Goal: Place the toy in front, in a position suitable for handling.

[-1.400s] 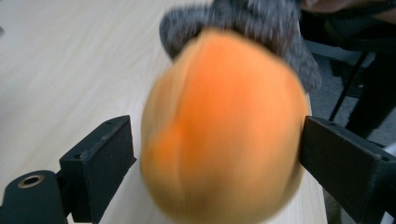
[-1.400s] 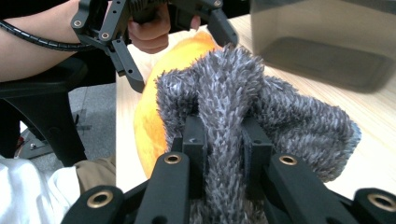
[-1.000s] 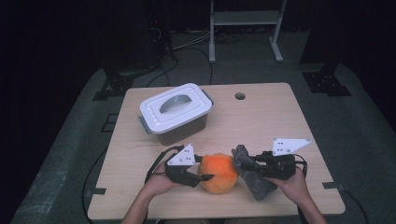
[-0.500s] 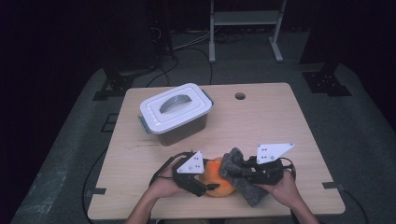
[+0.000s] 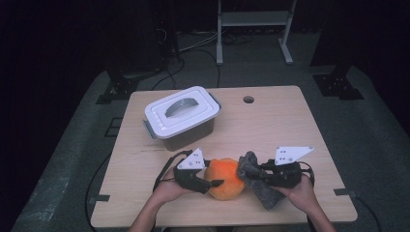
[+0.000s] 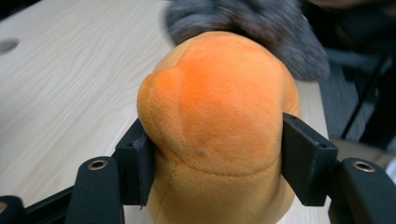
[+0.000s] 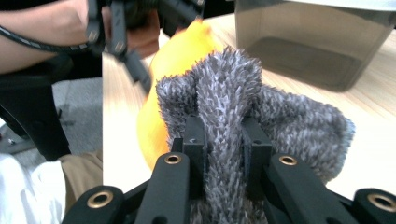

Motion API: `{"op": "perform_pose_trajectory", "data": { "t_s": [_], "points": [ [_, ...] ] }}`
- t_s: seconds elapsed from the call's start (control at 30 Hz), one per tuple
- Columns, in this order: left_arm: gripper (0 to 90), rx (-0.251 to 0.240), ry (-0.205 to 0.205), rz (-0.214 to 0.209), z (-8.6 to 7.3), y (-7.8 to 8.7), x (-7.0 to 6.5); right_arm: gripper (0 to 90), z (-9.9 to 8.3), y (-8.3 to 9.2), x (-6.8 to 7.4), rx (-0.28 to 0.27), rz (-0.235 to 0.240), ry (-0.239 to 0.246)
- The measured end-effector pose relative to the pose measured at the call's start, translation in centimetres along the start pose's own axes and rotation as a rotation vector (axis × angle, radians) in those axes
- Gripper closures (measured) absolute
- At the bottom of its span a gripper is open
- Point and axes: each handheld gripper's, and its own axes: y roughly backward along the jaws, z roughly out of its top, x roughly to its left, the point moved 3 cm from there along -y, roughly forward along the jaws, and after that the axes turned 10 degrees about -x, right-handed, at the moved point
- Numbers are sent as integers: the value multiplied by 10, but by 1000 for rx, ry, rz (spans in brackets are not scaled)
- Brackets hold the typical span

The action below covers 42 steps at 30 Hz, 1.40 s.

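No writing is legible on any surface. My left gripper (image 5: 212, 182) holds the orange plush toy (image 5: 226, 178) near the table's (image 5: 290, 125) front edge; its jaws, just closing further, press both flanks of the toy (image 6: 217, 121) in the left gripper view. My right gripper (image 5: 251, 176) is clamped narrow on the grey fuzzy cloth (image 5: 258, 186), which touches the toy. The right gripper view shows the pinched fold (image 7: 224, 116) and the box's smoky wall (image 7: 317, 42); the high view shows the lidded box (image 5: 181, 116) well behind, with bare tabletop at right.
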Motion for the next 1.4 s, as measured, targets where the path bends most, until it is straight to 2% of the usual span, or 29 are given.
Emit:
{"op": "perform_pose_trajectory", "data": {
  "t_s": [0.1, 0.13, 0.23, 0.43, 0.5, 0.67, 0.83, 0.87, 0.93, 1.0, 1.07, 1.13, 1.23, 1.27, 1.3, 1.4],
  "points": [
    [363, -1, 18, 16, 1, -2, 0, 753, 2, -5, 5, 6, 1, 27],
    [363, 5, 15, 20, 1, -2, -1, 753, 6, -9, 11, 15, 1, 58],
    [365, 7, -1, 22, 4, -5, -6, 754, 9, -11, 15, 14, 7, 72],
    [365, 25, -131, -17, 7, -12, -23, 756, 19, -13, 25, 5, 33, 105],
    [365, 28, -145, -24, 7, -12, -24, 756, 20, -13, 25, 2, 33, 109],
    [363, 43, -207, -75, 6, -13, -31, 755, 22, -4, 17, -23, 10, 86],
    [333, 45, -200, -96, 6, -11, -30, 755, 16, 2, 8, -19, 4, 53],
    [318, 43, -178, -105, 6, -11, -30, 754, 10, 4, 3, -9, 27, 23],
    [316, 41, -182, -103, 6, -12, -30, 754, 7, 5, 0, -1, 34, 14],
    [320, 37, -198, -107, 7, -14, -33, 754, 2, 10, -5, 13, 47, -20],
    [343, 39, -224, -116, 7, -15, -35, 755, 5, 11, -3, 4, 61, -29],
    [351, 36, -232, -120, 7, -16, -37, 755, 7, 10, -1, 6, 70, -22],
    [366, 44, -280, -142, 6, -17, -43, 754, 16, 3, 9, 3, 114, -6],
    [367, 47, -308, -152, 7, -20, -47, 754, 21, -2, 16, -5, 143, 5],
    [366, 47, -308, -152, 7, -20, -47, 754, 21, -2, 16, -5, 143, 5],
    [366, 59, -345, -173, 6, -22, -53, 754, 26, -8, 22, -4, 165, 7]
  ]
}}
